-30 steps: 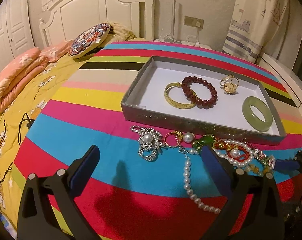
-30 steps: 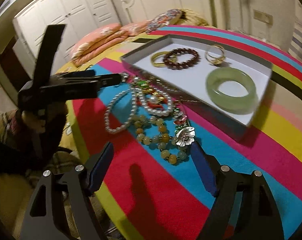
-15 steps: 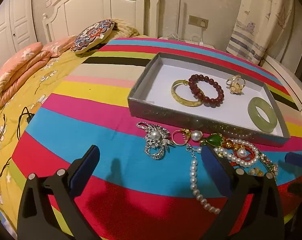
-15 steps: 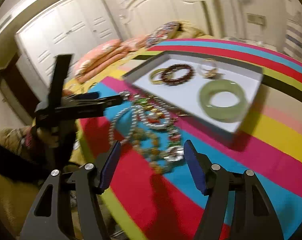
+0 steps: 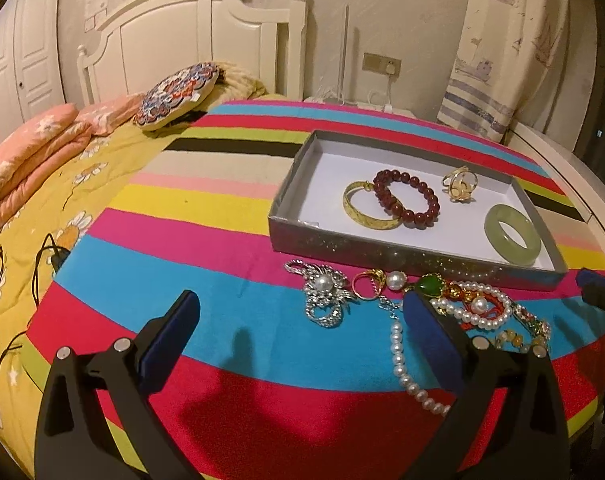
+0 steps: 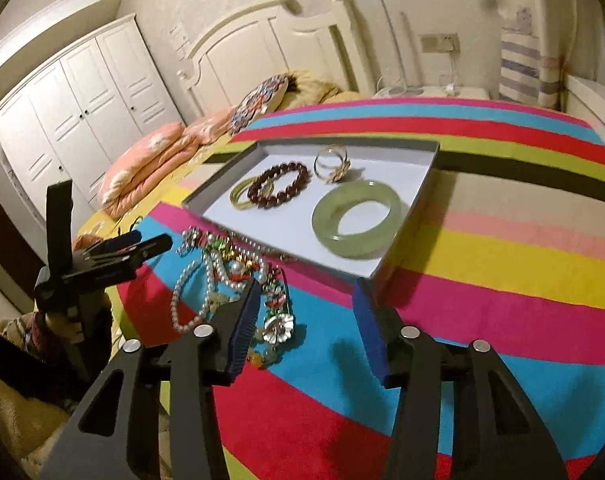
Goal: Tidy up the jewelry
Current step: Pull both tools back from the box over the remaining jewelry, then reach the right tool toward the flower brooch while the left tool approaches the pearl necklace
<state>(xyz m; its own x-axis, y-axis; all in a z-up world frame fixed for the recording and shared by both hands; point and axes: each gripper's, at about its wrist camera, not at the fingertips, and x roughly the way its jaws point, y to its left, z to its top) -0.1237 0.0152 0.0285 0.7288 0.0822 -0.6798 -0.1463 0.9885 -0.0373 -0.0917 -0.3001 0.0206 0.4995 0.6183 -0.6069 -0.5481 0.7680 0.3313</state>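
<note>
A grey box with a white floor holds a gold bangle, a dark red bead bracelet, a gold ring and a green jade bangle. Loose jewelry lies in front of it on the striped cloth: a silver pearl brooch, a gold ring, a pearl string and a tangled bead pile. My left gripper is open and empty, just short of the brooch. My right gripper is open and empty, over the pile's silver flower piece.
The striped cloth covers a round surface beside a bed with a yellow quilt, pink bedding and a patterned cushion. A black cable lies on the quilt. The left gripper shows in the right wrist view.
The left gripper has drawn back and risen a little, so the box and jewelry look farther off. The right gripper has swung right and moved in over the bead pile. Both stay open.
</note>
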